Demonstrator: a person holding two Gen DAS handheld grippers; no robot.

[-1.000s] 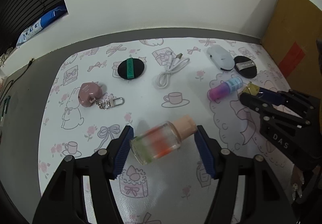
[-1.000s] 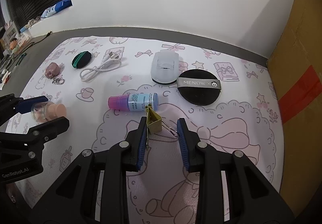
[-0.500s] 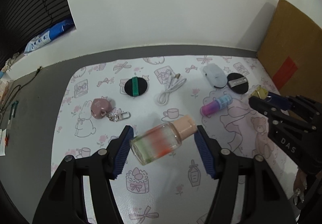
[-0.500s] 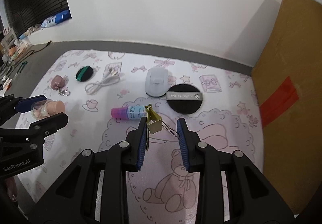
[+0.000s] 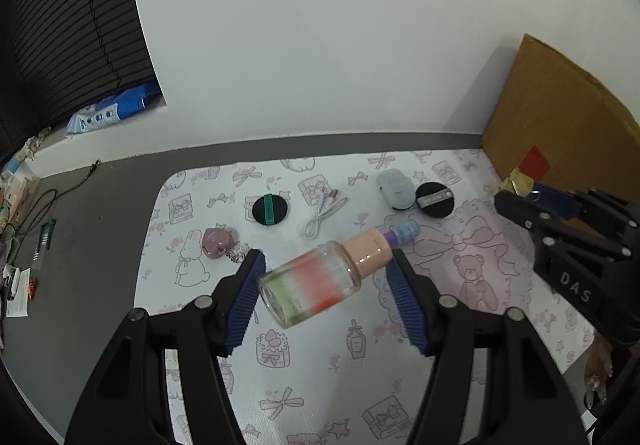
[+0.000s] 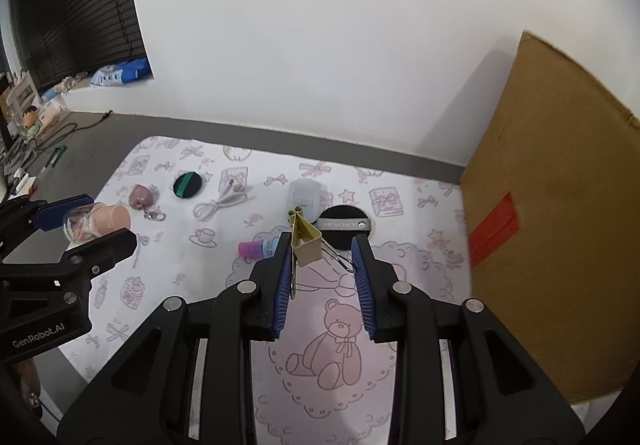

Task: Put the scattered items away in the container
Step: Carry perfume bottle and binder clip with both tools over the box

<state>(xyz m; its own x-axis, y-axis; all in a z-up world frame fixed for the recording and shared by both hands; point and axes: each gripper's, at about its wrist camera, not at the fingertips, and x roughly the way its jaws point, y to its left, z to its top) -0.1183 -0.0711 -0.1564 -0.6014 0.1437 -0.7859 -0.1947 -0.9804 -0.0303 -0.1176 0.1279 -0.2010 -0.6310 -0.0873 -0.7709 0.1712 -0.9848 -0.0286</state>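
A small glass bottle [image 5: 312, 285] with a peach cap and red-green contents hangs tilted above the patterned mat [image 5: 320, 373], my left gripper [image 5: 325, 261] shut on it end to end. In the right wrist view a gold binder clip [image 6: 306, 243] is in the air, with my right gripper [image 6: 322, 245] shut on its wire handles. From the left wrist view the right gripper [image 5: 520, 201] appears at the right with the clip [image 5: 518, 181] at its tip. A tall cardboard box [image 6: 560, 245] stands at the mat's right edge; its inside is hidden.
Lying on the mat are a pink heart keychain [image 5: 216, 241], a black puff with a green band [image 5: 270, 209], a white cable [image 5: 324, 215], a white mouse-shaped item [image 5: 394, 187], a black compact [image 5: 434, 199] and a pink-blue tube [image 5: 402, 233]. Cables and clutter sit on the grey table at far left.
Both grippers have risen above the mat, carrying the bottle and the binder clip with them. The items left on the mat have not moved.
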